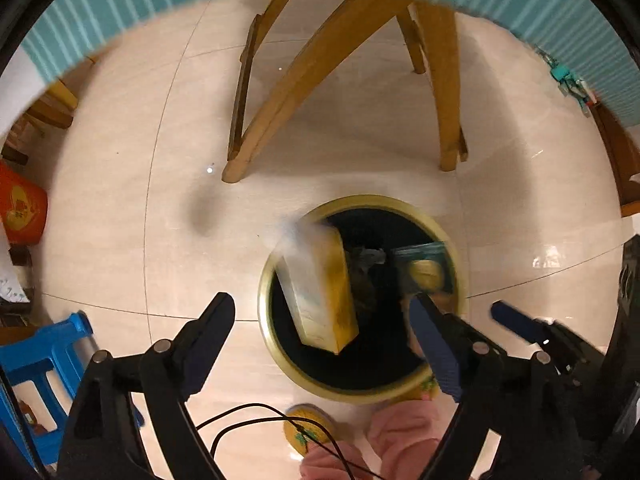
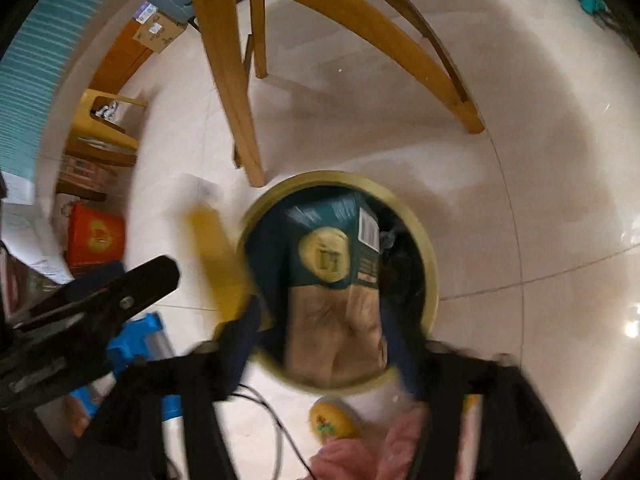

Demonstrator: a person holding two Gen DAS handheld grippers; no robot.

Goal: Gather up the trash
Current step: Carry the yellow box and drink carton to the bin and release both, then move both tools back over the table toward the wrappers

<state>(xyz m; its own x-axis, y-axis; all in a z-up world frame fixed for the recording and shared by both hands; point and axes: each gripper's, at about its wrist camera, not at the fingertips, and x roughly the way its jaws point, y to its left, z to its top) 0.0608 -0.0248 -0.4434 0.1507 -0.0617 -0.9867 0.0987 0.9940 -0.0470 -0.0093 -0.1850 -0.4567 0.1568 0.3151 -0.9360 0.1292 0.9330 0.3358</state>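
- Left wrist view: the left gripper [image 1: 320,322] has its two fingers spread wide, with nothing between the pads.
- Between and beyond those fingers a yellow-and-white carton [image 1: 320,292] is tilted over the open mouth of a round trash bin [image 1: 352,394] with a yellowish rim and a dark inside; the carton is blurred and no finger touches it.
- The bin stands on a pale tiled floor [image 1: 120,200], just in front of the wooden legs of a chair [image 1: 280,92].
- At the right of this view the right gripper [image 1: 466,316] reaches in over the bin's right edge, and a teal packet [image 1: 424,258] with a yellow round label shows just beyond its near finger.
- A blue plastic stool [image 1: 48,364] sits at lower left, and a pink sleeve [image 1: 396,436] and a yellow slipper [image 1: 310,426] lie below the bin.
- Right wrist view: the right gripper [image 2: 320,326] has a finger at each side of a teal-and-brown bag [image 2: 332,280]; the picture is too blurred to tell whether the pads press on it.
- The bag hangs directly over the bin's [image 2: 430,264] opening and covers most of it.
- A yellow blur, the carton [image 2: 216,260], is at the bin's left rim.
- One finger of the left gripper [image 2: 132,284] shows at the left edge, above the blue stool [image 2: 136,344].
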